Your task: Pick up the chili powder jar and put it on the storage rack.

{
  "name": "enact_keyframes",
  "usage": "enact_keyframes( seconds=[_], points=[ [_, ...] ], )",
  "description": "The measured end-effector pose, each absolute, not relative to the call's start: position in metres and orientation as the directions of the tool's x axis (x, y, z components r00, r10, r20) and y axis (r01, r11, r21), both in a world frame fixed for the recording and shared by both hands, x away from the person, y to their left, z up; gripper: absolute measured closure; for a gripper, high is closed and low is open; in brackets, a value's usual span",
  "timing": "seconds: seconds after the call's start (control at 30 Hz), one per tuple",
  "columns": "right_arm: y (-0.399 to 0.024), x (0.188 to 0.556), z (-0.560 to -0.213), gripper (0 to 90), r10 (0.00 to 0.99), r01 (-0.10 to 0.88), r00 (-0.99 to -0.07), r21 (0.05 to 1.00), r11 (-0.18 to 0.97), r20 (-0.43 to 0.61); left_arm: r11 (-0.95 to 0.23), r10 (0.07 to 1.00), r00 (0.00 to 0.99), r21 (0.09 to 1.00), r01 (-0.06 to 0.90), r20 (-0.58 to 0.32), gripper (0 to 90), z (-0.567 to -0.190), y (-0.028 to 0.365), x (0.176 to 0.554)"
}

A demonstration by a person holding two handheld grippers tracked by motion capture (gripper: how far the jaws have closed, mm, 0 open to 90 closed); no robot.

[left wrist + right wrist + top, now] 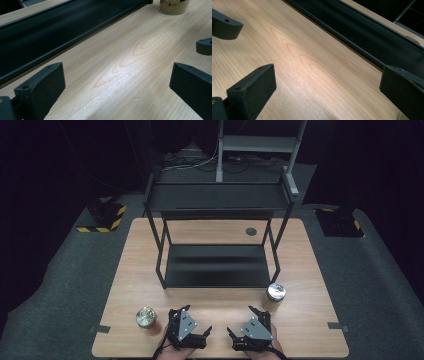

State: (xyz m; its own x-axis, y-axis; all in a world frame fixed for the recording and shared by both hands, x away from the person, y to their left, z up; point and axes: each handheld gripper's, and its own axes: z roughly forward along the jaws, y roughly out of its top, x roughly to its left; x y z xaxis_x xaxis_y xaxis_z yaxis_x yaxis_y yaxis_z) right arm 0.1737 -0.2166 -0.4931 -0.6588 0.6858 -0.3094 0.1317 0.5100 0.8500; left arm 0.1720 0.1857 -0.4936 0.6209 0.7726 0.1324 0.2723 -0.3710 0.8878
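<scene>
Both the left hand-held gripper (190,325) and the right hand-held gripper (249,326) rest released and empty on the light wooden bench (220,302), so, I judge, each should approach its nearest round metal-lidded can, left (146,317) or right (276,292), squarely.

We held our left gripper (198,321) and right gripper (241,321) low, side by side, jaws spread wide, angled inward.

Can (174,6) (label unreadable) cut off by top edge.
</scene>
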Motion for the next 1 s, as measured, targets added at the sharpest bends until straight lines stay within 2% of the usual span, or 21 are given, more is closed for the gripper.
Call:
enact_keyframes(
  seconds=[0.37,1.0],
  points=[
    [-0.2198,0.1765,-0.492,0.0,0.698,0.153,-0.66,0.859,0.489,-0.279,-0.397,0.766,0.623,0.88,0.261,0.16,0.6,-0.493,0.1822,0.1691],
    [-0.2231,0.1766,-0.4928,0.0,0.706,0.159,-0.659,0.87,0.468,-0.259,-0.358,0.779,0.616,0.89,0.283,0.117,0.6,-0.4934,0.1879,0.1694]
  ],
)
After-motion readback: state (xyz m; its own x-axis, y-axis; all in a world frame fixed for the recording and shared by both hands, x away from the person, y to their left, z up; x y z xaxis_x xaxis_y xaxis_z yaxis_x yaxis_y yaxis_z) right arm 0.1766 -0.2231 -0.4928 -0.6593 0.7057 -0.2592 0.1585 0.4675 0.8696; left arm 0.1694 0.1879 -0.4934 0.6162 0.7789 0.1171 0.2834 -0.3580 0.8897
